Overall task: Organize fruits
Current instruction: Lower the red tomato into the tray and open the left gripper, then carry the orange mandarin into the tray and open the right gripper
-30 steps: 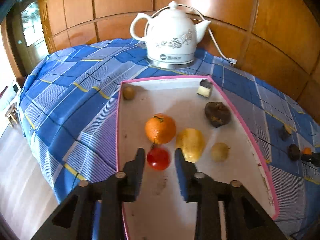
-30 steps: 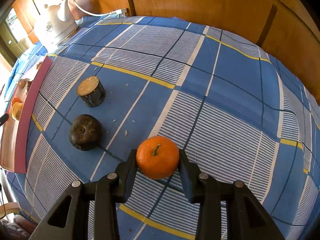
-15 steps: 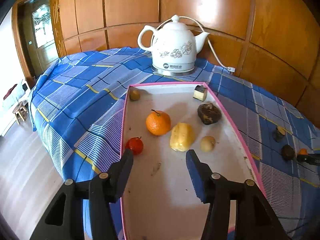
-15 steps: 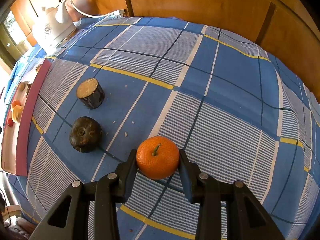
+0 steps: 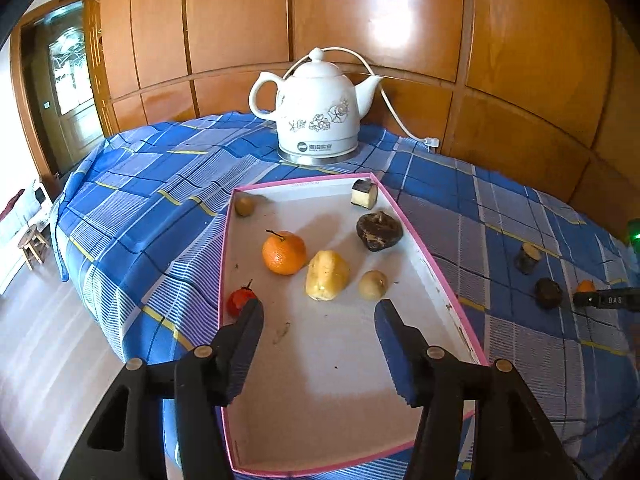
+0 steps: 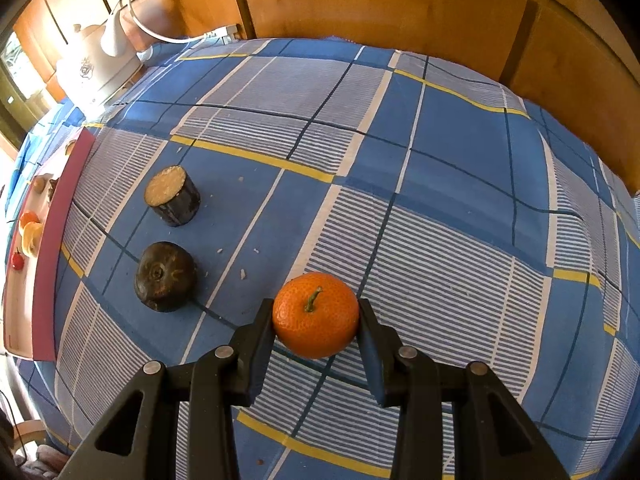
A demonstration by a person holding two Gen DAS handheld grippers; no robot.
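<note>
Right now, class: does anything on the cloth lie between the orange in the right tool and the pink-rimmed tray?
Yes. The right tool grips the orange, and the tray lies to its left in the right wrist view. A dark round fruit and a dark cut piece sit on the cloth between them.

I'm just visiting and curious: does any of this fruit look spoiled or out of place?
Yes. Several pieces look blackened, as if rotten: one dark fruit lies in the tray, and a dark round fruit and a dark cut chunk sit loose on the tablecloth.
</note>
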